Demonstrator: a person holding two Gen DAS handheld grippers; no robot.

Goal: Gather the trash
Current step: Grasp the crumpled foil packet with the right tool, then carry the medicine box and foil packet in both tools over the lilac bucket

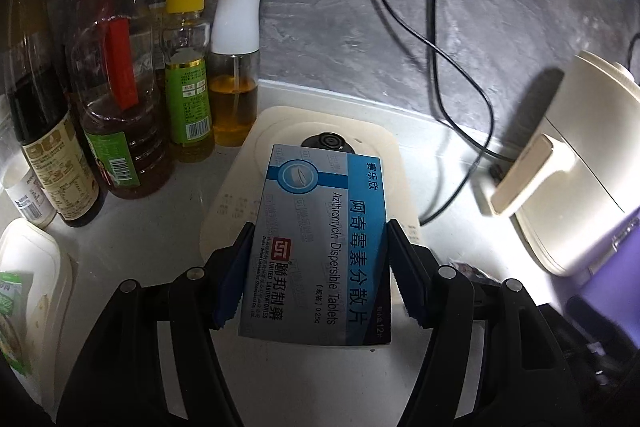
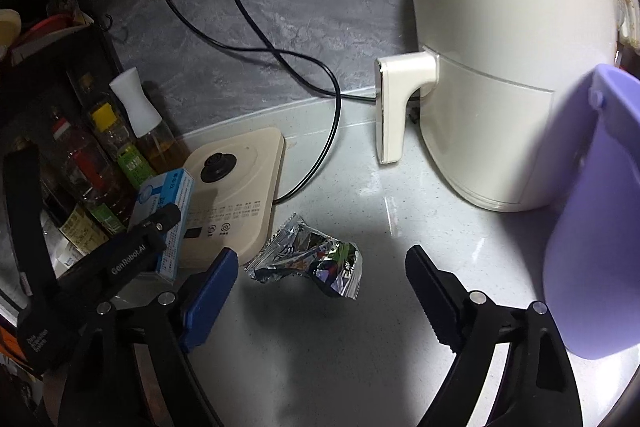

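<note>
With the left gripper point(image 1: 320, 267) clamping the medicine box point(image 1: 320, 247), the right gripper's point(image 2: 320, 267) open fingers frame the foil wrapper point(image 2: 308, 255) at lower centre of the bench point(image 2: 360, 327), needing to descend and close

Your desk point(image 2: 360, 327) is a pale, glossy top that meets a grey wall. On it you have a cream kettle base point(image 2: 236, 195) beside a row of oil and sauce bottles point(image 1: 120, 87), with a crumpled foil wrapper point(image 2: 308, 259) just in front of the base. A cream air fryer point(image 2: 508, 67) stands to the right, black cords point(image 2: 320, 147) trailing between them.
</note>
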